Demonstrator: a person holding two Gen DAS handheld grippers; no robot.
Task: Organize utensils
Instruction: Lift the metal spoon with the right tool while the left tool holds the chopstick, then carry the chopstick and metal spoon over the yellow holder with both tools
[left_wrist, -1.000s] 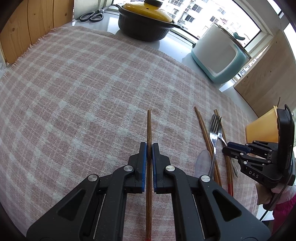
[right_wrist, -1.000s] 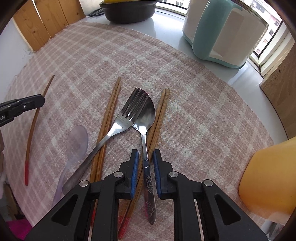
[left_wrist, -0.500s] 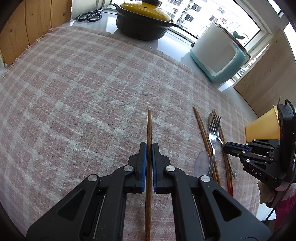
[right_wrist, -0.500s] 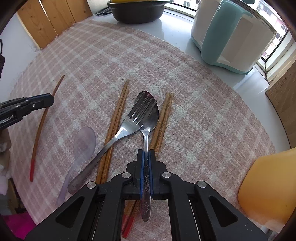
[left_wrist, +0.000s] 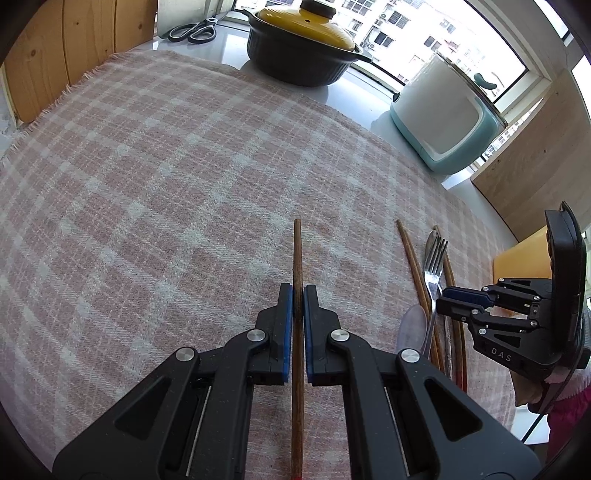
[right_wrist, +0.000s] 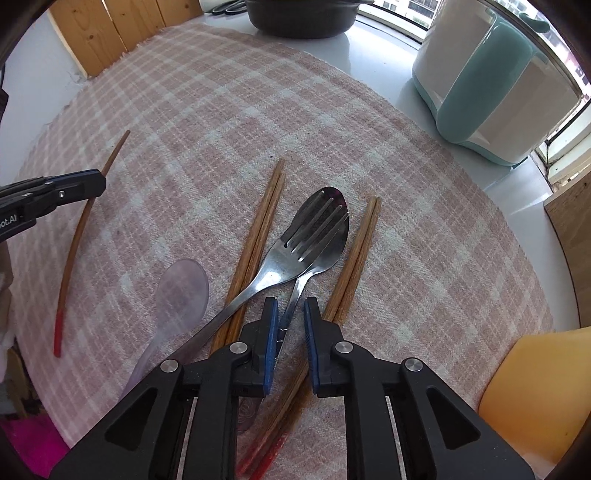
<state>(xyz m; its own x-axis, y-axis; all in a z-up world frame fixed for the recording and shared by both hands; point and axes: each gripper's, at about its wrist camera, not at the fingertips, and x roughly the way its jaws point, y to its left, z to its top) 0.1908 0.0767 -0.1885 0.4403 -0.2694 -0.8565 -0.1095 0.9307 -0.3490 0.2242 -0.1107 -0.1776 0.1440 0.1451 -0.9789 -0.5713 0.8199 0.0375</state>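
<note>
My left gripper (left_wrist: 298, 295) is shut on a single wooden chopstick (left_wrist: 297, 251) that lies along its fingers over the plaid cloth. My right gripper (right_wrist: 290, 314) is open, its fingers either side of the steel spoon's handle (right_wrist: 295, 295). The spoon's bowl (right_wrist: 332, 236) lies under a steel fork (right_wrist: 295, 254). Two pairs of red-tipped chopsticks (right_wrist: 258, 236) (right_wrist: 358, 258) flank them. A clear plastic spoon (right_wrist: 181, 291) lies to the left. The left gripper (right_wrist: 74, 186) and its chopstick (right_wrist: 74, 243) show at the left of the right wrist view.
A pink plaid cloth (left_wrist: 147, 166) covers the table. A yellow-lidded black pot (left_wrist: 303, 48), scissors (left_wrist: 192, 31) and a teal-and-white appliance (left_wrist: 447, 118) stand at the back. A yellow container (right_wrist: 543, 391) sits at the right front edge. Wooden panels stand at both sides.
My right gripper closed on the spoon handle half a second ago and has now opened again, with the spoon still on the cloth. The left gripper stays shut on its chopstick.
</note>
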